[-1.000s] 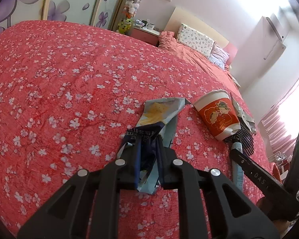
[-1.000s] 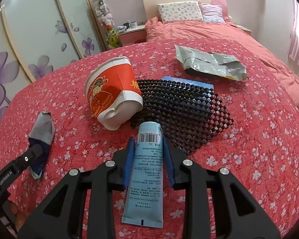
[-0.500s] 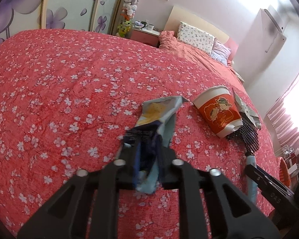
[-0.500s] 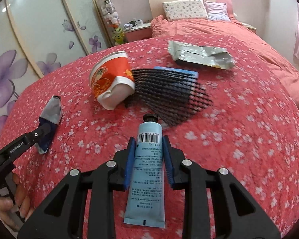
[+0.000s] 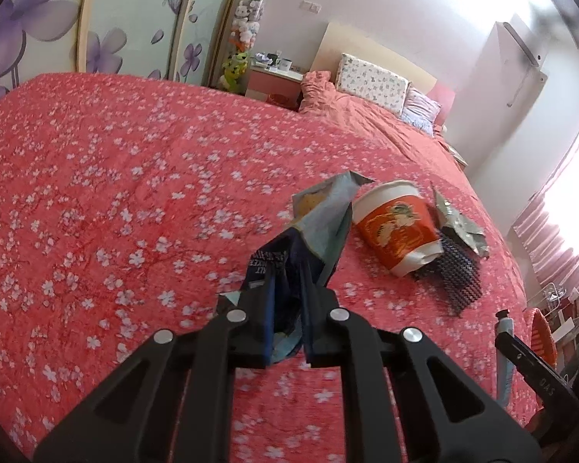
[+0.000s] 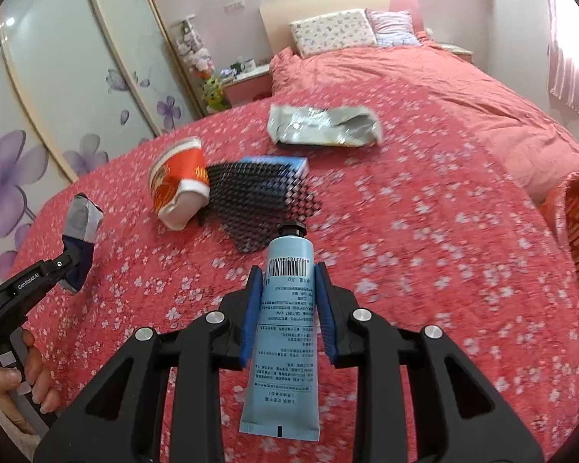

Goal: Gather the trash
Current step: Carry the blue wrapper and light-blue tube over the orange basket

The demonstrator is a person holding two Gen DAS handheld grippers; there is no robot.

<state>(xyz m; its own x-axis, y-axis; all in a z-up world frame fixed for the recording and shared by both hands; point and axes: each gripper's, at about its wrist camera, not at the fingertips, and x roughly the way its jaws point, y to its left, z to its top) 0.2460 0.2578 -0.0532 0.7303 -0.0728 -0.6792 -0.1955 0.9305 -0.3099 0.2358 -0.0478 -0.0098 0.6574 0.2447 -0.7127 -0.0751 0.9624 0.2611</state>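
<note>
My left gripper (image 5: 287,289) is shut on a crumpled blue snack wrapper (image 5: 320,223) and holds it above the red floral bedspread; the wrapper also shows in the right wrist view (image 6: 79,227). My right gripper (image 6: 289,281) is shut on a light blue tube (image 6: 285,328) with a black cap, lifted off the bed. On the bed lie an orange paper cup (image 6: 179,185) on its side, a black mesh mat (image 6: 258,208) over a blue box (image 6: 278,164), and a silver foil bag (image 6: 320,127).
An orange basket (image 6: 575,223) stands off the bed's right edge, also in the left wrist view (image 5: 542,332). Pillows (image 6: 336,31) and the headboard lie at the far end. A wardrobe with flower doors (image 6: 58,88) runs along the left.
Both grippers have lifted their items off the bedspread and pulled back. The tube has left the mesh mat. The wrapper now hangs in the air.
</note>
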